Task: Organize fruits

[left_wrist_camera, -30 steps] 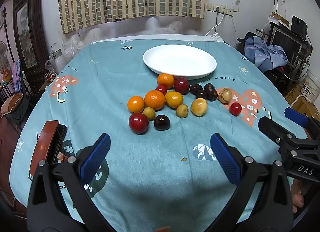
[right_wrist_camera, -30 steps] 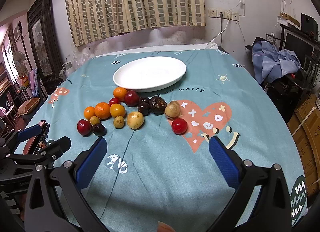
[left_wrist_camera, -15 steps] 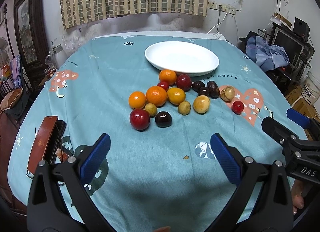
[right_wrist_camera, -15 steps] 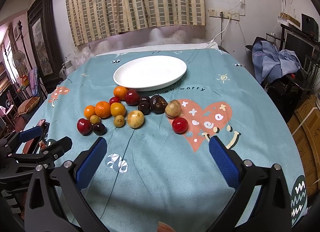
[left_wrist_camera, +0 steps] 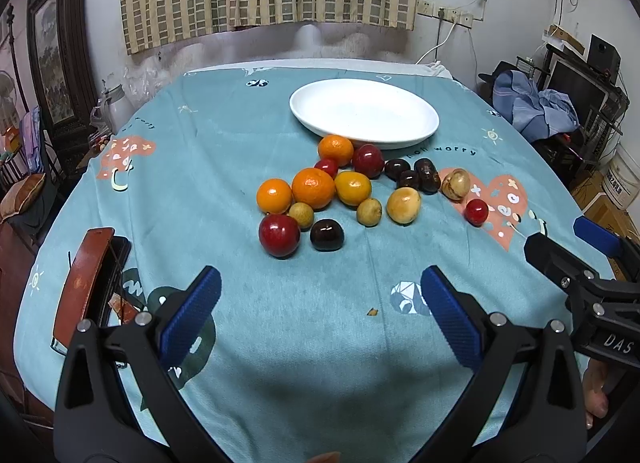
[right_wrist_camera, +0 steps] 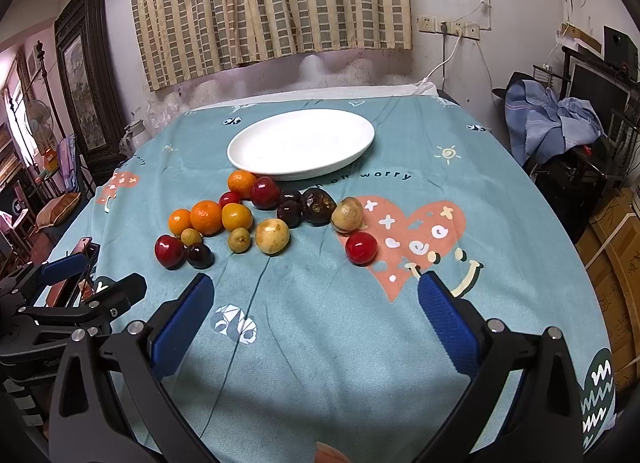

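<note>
Since 1.0 s ago the left gripper point(left_wrist_camera: 320, 305) has drawn back slightly from the fruit; jaws wide apart, empty. Right gripper point(right_wrist_camera: 316, 309): likewise spread, empty. Teal tablecloth point(left_wrist_camera: 224, 167) carries white plate point(left_wrist_camera: 364, 113), bare. Fruit cluster just beside its near rim: oranges point(left_wrist_camera: 313, 188), red plum point(left_wrist_camera: 279, 236), stray cherry tomato point(right_wrist_camera: 361, 248).

Bare teal patterned tablecloth point(left_wrist_camera: 312, 303) lies between both grippers and the clustered round fruits point(left_wrist_camera: 352, 191). That cluster crowds the near rim of the white oval plate point(left_wrist_camera: 416, 135); its far side is free

A table point(left_wrist_camera: 224, 167) (teal printed cloth) carries a white plate point(left_wrist_camera: 420, 131) and clustered fruits point(left_wrist_camera: 344, 191).
</note>
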Motion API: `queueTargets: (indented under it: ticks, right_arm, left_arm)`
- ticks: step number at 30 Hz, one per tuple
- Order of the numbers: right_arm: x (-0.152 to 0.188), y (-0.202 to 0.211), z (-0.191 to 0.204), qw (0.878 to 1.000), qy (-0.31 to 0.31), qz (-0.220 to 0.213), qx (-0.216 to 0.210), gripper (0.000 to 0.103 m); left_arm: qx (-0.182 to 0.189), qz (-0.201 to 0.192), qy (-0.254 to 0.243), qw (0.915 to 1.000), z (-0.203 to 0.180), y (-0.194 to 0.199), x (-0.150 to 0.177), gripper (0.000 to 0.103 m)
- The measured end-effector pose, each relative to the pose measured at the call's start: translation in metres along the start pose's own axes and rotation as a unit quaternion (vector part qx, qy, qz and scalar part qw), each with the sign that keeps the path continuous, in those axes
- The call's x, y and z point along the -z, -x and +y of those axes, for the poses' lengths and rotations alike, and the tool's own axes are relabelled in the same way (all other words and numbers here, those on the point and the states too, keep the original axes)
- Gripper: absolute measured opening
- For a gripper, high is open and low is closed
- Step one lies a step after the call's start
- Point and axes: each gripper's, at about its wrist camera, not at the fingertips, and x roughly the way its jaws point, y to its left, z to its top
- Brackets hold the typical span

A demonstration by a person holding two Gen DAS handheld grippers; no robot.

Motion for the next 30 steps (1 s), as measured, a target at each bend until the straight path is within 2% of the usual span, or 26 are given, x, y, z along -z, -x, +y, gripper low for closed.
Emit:
queueTargets:
  ticks: [30]
  right_arm:
    - [0.0064, -0.0046, 0.003, 1.0, -0.001, 0.004, 0.0, 0.102]
  left_arm:
    - [0.003, 0.012, 0.002, 0.9999, -0.0026, -0.0082, 0.0058, 0.101]
